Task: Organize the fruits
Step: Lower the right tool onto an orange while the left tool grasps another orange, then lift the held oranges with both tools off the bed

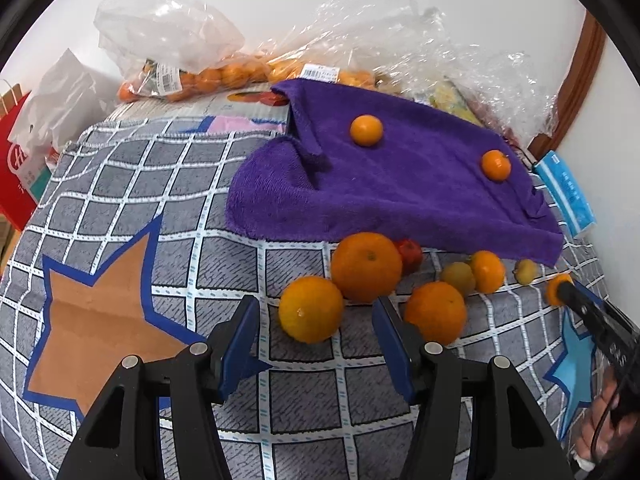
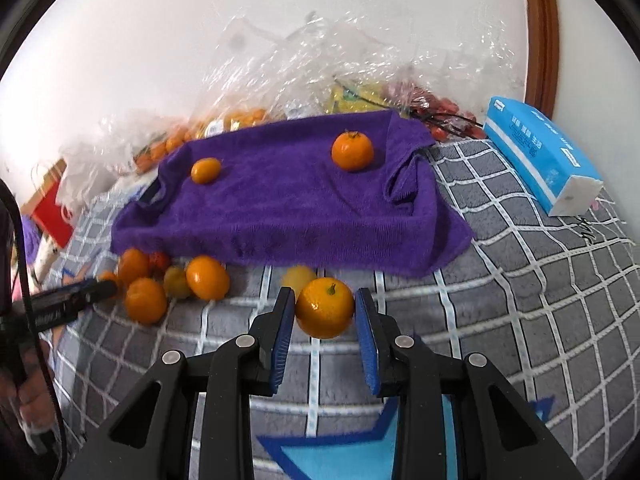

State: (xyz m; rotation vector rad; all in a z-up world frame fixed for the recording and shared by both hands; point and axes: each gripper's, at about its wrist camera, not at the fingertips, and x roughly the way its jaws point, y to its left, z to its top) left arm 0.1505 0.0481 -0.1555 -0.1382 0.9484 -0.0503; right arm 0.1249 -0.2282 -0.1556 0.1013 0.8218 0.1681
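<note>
A purple towel [image 1: 400, 184] covers a raised box, with two small oranges [image 1: 366, 130] [image 1: 496, 165] on top; the towel also shows in the right wrist view [image 2: 288, 208]. In front of it lies a cluster of fruit: large oranges [image 1: 366, 266], a red fruit [image 1: 410, 254] and small yellowish ones [image 1: 458, 278]. My left gripper [image 1: 316, 312] is open, its jaws either side of an orange [image 1: 310, 308] on the cloth. My right gripper [image 2: 324, 308] is shut on a small orange [image 2: 325, 307], held just above the checked cloth; it shows at the right edge of the left wrist view [image 1: 558, 289].
Clear plastic bags of oranges [image 1: 200, 76] and crumpled wrap [image 2: 320, 72] lie behind the towel. A blue tissue pack [image 2: 540, 156] sits at the right. A red paper bag [image 1: 16, 176] stands at the left. The grey checked cloth [image 1: 120, 200] has star patches.
</note>
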